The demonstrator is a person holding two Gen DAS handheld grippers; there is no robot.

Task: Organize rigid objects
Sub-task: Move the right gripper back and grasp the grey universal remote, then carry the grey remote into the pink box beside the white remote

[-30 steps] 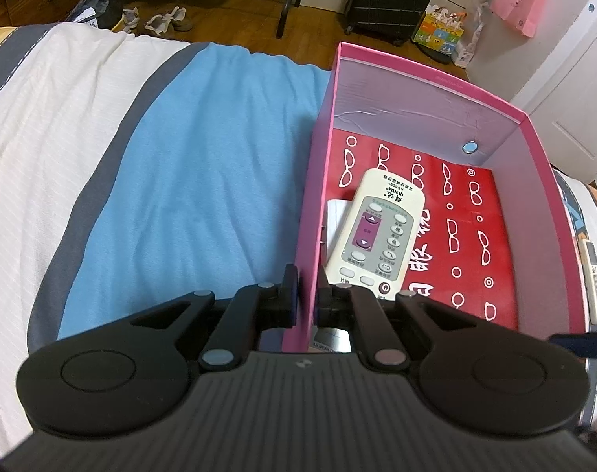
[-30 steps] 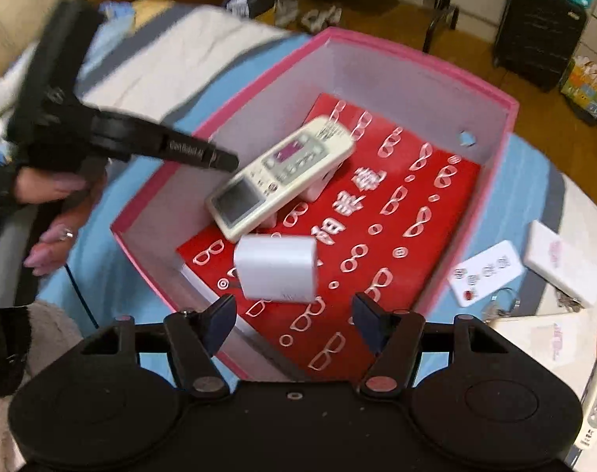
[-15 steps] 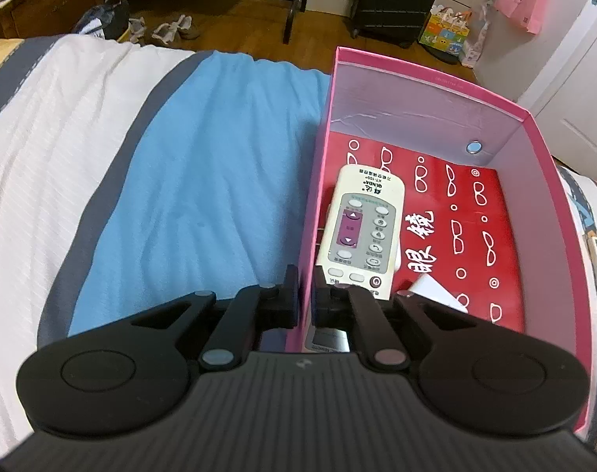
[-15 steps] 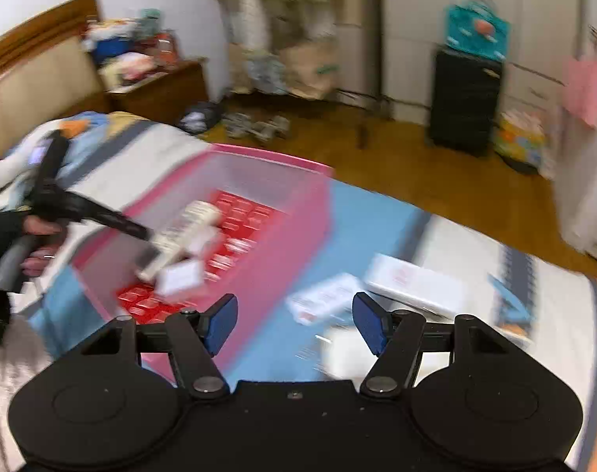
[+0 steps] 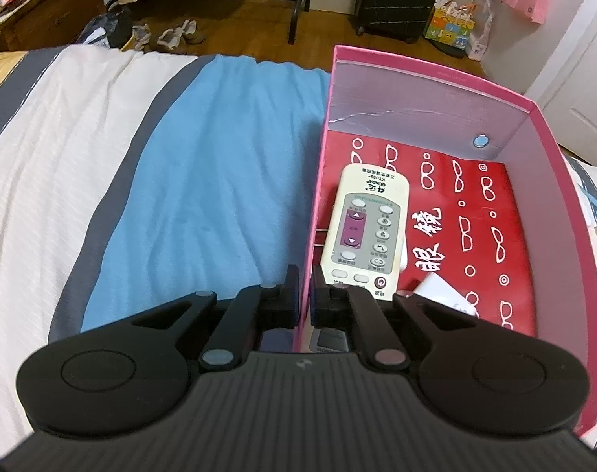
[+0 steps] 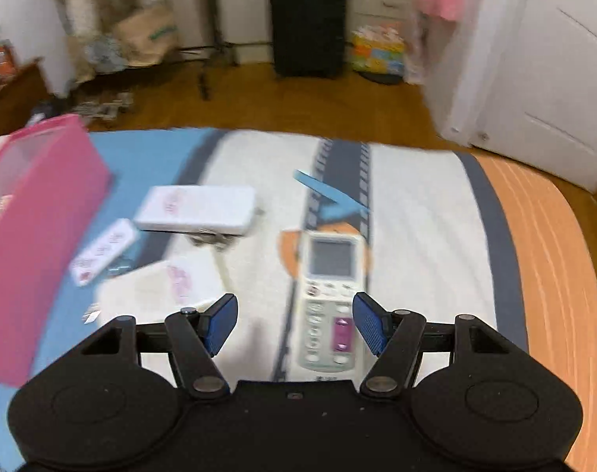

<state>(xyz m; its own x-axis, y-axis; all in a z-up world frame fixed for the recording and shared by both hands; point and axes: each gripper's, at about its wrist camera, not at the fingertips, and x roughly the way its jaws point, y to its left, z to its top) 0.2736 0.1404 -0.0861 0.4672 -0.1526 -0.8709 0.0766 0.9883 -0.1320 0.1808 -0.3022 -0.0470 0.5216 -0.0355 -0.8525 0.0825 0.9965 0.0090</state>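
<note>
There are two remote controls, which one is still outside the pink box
The remote with the grey screen, lying on the bedspread between the open right hand-held gripper's fingers. The other remote already lies inside the pink box.

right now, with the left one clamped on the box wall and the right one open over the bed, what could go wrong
The left hand-held gripper pinches only the thin wall of the pink box; tugging could tilt it and slide the cream remote and small white block inside. The right hand-held gripper is open above the second remote, which lies on soft bedding and may sink or skid when pinched.
</note>
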